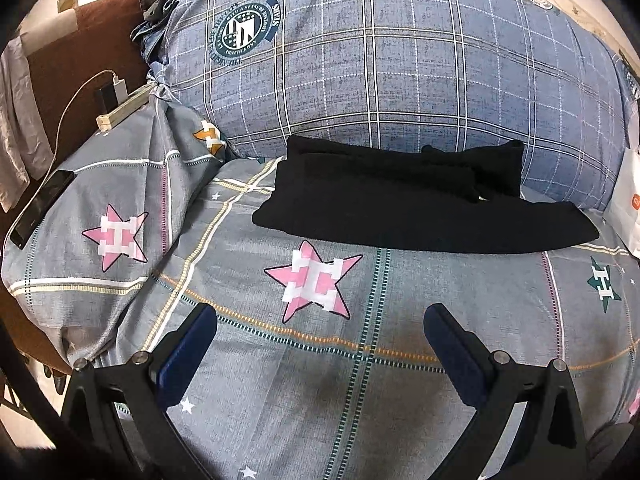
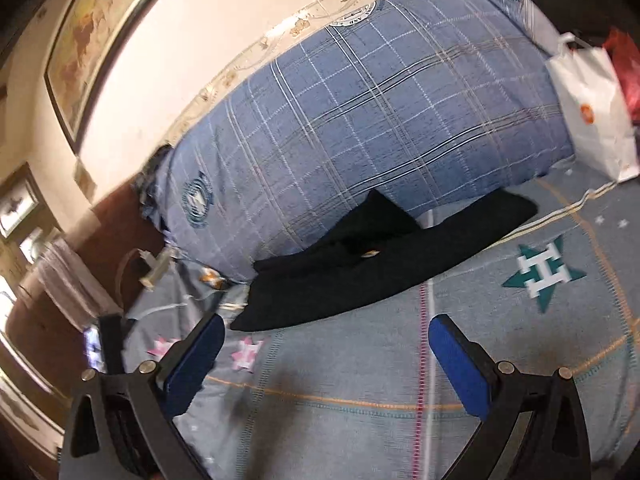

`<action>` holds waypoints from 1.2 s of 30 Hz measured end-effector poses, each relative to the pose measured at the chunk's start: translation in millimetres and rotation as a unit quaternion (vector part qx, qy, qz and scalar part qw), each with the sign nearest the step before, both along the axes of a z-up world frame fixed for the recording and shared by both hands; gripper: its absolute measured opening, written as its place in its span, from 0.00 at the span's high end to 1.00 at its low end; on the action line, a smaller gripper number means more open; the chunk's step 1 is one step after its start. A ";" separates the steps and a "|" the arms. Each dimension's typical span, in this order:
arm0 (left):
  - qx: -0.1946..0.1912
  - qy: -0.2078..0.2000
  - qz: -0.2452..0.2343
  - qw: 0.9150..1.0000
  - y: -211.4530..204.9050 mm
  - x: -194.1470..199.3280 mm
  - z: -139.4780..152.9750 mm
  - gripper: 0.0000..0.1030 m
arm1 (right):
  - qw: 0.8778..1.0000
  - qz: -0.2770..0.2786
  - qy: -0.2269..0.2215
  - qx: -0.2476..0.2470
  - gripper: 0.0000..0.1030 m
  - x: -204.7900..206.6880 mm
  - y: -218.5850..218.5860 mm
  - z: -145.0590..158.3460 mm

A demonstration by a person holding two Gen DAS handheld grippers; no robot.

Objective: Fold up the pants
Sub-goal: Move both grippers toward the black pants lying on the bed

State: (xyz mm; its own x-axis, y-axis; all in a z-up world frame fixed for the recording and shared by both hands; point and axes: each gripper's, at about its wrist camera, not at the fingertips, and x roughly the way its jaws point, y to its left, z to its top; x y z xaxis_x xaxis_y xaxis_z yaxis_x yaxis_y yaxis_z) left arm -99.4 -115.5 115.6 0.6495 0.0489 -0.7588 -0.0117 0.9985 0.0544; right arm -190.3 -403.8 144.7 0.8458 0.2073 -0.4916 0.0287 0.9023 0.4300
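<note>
Black pants (image 1: 420, 208) folded on bedsheet (image 1: 320, 380), near white bag (image 2: 592, 116); both hand-held grippers (image 1: 320, 324) (image 2: 326, 332) spread apart, empty.

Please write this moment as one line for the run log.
stage: pants folded | black pants: lying on bed sheet, against blue plaid pillow | left gripper: jaws open, empty | right gripper: jaws open, empty

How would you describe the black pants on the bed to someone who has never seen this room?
Find the big blue plaid pillow at the back of the bed. Directly in front of it, on the grey star-patterned sheet, lie the pants, folded into a flat bundle. They are the only plain black fabric there.
</note>
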 end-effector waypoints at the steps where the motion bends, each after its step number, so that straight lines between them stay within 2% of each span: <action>1: 0.000 -0.001 0.000 1.000 -0.5 -1.7 2.5 0.00 | 1.000 -0.005 0.001 -0.018 0.00 -1.8 4.1 3.9; 5: 0.005 -0.009 -0.005 1.000 -3.1 -13.3 17.4 0.00 | 0.995 -0.033 0.025 -0.087 0.00 -8.1 21.2 16.5; 12: 0.003 -0.033 -0.012 0.999 -1.3 -41.6 50.5 0.00 | 0.990 -0.051 0.018 -0.130 0.00 -33.1 36.6 41.8; 20: -0.005 -0.043 -0.022 0.999 4.7 -73.1 74.0 0.00 | 0.987 -0.057 0.002 -0.148 0.00 -66.9 52.7 68.6; 28: -0.004 -0.054 -0.024 0.998 10.0 -97.6 87.8 0.00 | 0.987 -0.057 -0.010 -0.151 0.00 -89.7 59.8 81.6; 36: -0.008 -0.057 -0.027 0.998 8.4 -104.1 90.8 0.00 | 0.987 -0.059 -0.017 -0.151 0.00 -99.7 60.9 85.9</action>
